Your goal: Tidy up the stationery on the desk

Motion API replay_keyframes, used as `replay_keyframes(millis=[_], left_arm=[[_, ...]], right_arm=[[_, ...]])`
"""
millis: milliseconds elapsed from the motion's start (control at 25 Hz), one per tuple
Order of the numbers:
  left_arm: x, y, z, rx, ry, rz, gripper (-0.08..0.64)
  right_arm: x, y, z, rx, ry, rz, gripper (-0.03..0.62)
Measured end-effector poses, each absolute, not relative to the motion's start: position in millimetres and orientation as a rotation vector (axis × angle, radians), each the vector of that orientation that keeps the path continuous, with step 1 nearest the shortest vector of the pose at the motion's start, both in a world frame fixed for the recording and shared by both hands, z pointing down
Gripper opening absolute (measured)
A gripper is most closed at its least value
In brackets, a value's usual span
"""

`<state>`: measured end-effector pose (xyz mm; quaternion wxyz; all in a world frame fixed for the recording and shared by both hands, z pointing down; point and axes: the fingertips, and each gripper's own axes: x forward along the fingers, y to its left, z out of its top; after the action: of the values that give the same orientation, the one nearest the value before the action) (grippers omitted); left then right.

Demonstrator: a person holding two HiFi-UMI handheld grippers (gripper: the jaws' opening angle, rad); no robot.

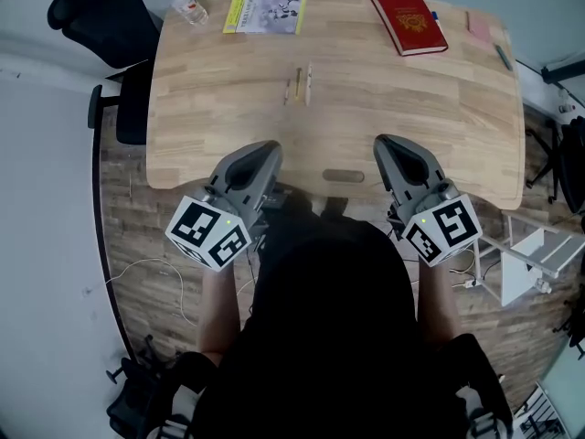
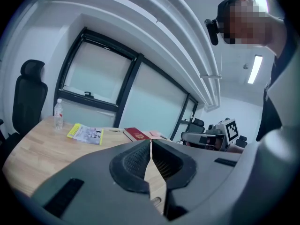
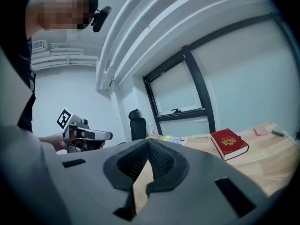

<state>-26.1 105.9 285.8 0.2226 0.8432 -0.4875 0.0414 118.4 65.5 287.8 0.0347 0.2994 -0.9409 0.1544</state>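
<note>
**A:** What stage is shown here?

**B:** The start, as I judge it. Both tools hang at the near edge of the desk (image 1: 210,108), at 6 o'clock, and nothing on it looks gathered yet. The left gripper (image 1: 265,147) has its jaws pressed together with nothing between them. The right gripper (image 1: 388,143) is the same: tips touching, empty.

**A:** And the stationery?

**B:** Scattered. Two pencils (image 1: 298,85) lie side by side near the centre of the dial, though they could be pens; I cannot tell. A red book (image 1: 408,18) sits at 1 o'clock. A pink notepad (image 1: 479,27) and a dark pen (image 1: 504,57) lie toward 2. A yellow-edged booklet (image 1: 265,12) is at 12 and a water bottle (image 1: 187,7) at 11.

**A:** What does the next move call for?

**B:** Probably a reach forward to the pencils, the nearest items. Whichever gripper goes must first part its jaws. It should then come down low, since thin sticks lying flat on wood leave little to grip.
</note>
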Motion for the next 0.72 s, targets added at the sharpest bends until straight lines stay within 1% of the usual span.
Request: replay_keyframes(millis=[160,440,720], left_arm=[[-23.6,109.5,286.0,2.322,-1.351,0.114,0.041],[-21.8,118.0,286.1,2.322,-1.363,0.116,0.041],[-26.1,127.7,287.8,2.309,-1.375,0.121,0.041]], right_arm=[[117.5,70.9,286.6,0.874,-2.906,0.448,0.021],[116.0,81.5,288.8,0.83,-2.937,0.523,0.021],[110.7,88.6,287.1,0.814,-2.936,0.487,0.021]])
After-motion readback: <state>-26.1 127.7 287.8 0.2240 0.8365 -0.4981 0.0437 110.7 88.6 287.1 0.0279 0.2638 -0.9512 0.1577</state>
